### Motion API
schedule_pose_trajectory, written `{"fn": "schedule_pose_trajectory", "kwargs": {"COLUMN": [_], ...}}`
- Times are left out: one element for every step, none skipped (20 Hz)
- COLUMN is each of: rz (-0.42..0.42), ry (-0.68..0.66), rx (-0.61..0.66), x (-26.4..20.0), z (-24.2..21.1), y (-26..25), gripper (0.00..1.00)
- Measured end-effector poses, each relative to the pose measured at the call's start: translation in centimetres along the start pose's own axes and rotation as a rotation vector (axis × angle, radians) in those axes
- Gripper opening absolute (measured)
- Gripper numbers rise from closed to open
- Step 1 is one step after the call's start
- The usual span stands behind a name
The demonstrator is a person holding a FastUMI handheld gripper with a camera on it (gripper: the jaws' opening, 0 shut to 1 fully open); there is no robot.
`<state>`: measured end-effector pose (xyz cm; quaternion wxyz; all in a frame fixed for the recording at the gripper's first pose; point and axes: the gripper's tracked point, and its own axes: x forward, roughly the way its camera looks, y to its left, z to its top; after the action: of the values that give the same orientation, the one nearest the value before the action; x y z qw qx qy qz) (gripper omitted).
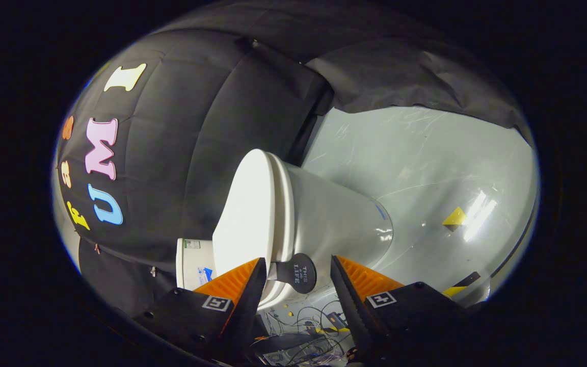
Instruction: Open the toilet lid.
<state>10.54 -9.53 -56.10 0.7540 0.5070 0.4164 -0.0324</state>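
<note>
White porcelain made up the toilet, rolled sideways in the gripper view, with its lid lying down flat on the seat, so the opening looked not yet begun. A dark round tab jutted from the lid's edge, sitting between the gripper fingers, which stood wide apart, clasping nothing.

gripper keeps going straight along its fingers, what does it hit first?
Most likely the round black lift tab sticking out from the closed toilet lid. It sits just ahead of the open gripper, roughly between the fingertips. Depth is unclear; beyond it is the toilet bowl.
</note>
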Motion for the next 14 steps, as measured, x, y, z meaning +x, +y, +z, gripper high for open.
{"fn": "schedule_pose_trajectory", "kwargs": {"rz": [-0.004,-0.012,-0.006,0.020,0.052,0.044,0.037,0.028,0.017,0.017,0.029,0.036,0.044,0.044], "ry": [0.008,0.032,0.034,0.038,0.019,0.034,0.020,0.019,0.022,0.020,0.016,0.005,-0.007,-0.025], "rx": [0.003,0.009,0.027,0.046,0.050,0.005,-0.061,-0.119,-0.150,-0.146,-0.118,-0.105,-0.116,-0.133], "x": [0.4,0.8,1.1,0.8,0.2,0.2,-0.1,0.1,-0.1,-0.5,-1.0,-1.3,-1.8,-2.1], "z": [-0.1,-0.3,-0.3,-0.6,0.2,-0.4,-0.7,-0.6,-0.6,-0.4,-0.1,0.1,0.1,0.0], "y": [-0.1,-0.4,-0.5,0.1,0.7,0.7,0.9,1.2,1.5,2.0,2.7,3.4,4.1,4.8], "gripper": [0.81,0.67,0.53,0.40,0.26,0.12,0.11,0.12,0.12,0.11,0.11,0.08,0.07,0.07]}}
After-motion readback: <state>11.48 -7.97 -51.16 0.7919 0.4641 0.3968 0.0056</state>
